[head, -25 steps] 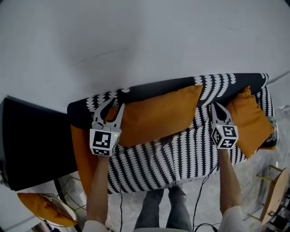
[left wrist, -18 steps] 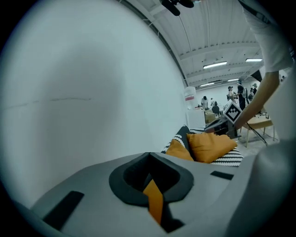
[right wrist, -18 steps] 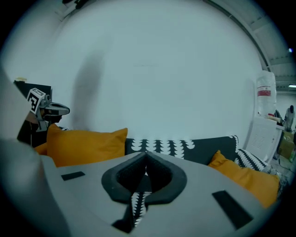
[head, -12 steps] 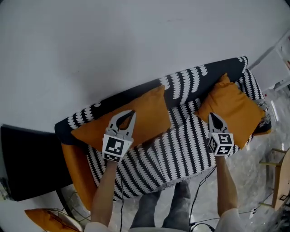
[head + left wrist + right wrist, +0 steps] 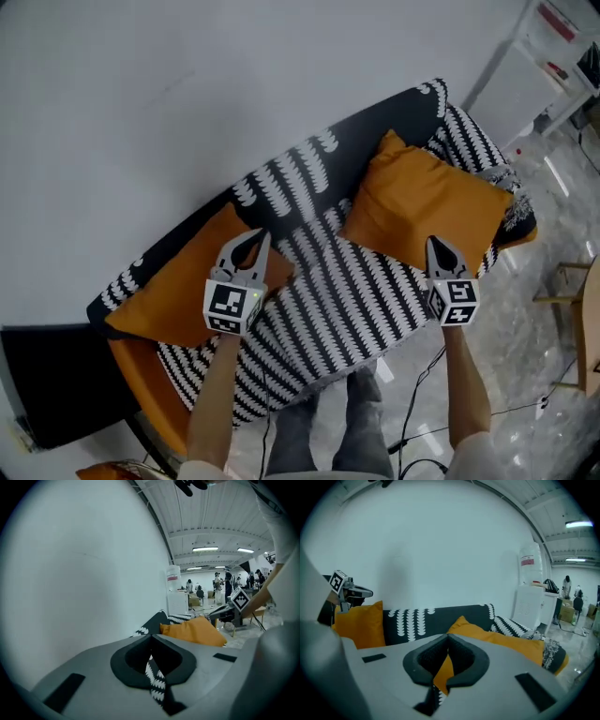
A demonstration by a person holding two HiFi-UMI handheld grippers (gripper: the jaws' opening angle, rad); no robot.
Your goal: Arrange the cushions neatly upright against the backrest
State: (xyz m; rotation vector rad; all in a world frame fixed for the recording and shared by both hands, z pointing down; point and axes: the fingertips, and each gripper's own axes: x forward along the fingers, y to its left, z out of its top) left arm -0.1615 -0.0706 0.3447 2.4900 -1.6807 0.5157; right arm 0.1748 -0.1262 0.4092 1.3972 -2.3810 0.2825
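Head view looks down on a white wall (image 5: 187, 94) and, in front of it, a sofa (image 5: 347, 309) under a black-and-white patterned cover, running slantwise from lower left to upper right. Its backrest (image 5: 309, 159) lies along the wall. A pale glossy floor (image 5: 525, 375) shows at lower right, a black cabinet (image 5: 56, 375) beside the sofa's left end and a white cabinet (image 5: 534, 56) past its right end.

The left cushion (image 5: 178, 281), orange, sits at the sofa's left end; the right gripper view shows it upright (image 5: 358, 623) against the backrest. The right cushion (image 5: 422, 206), also orange, lies on the seat toward the right armrest, tilted, one corner pointing up at the backrest; in the right gripper view it lies low and slanted (image 5: 506, 639). Bare striped seat separates the two.

The person's legs (image 5: 328, 431) stand at the sofa's front edge.

The left gripper (image 5: 255, 239) hangs over the left cushion's right edge; contact cannot be told. Its own view shows the jaws pressed together on nothing (image 5: 151, 637), only the striped cover showing behind them. The right gripper (image 5: 433, 241) is at the right cushion's front edge, its jaws likewise closed and empty (image 5: 447, 637), with orange fabric showing beyond them.
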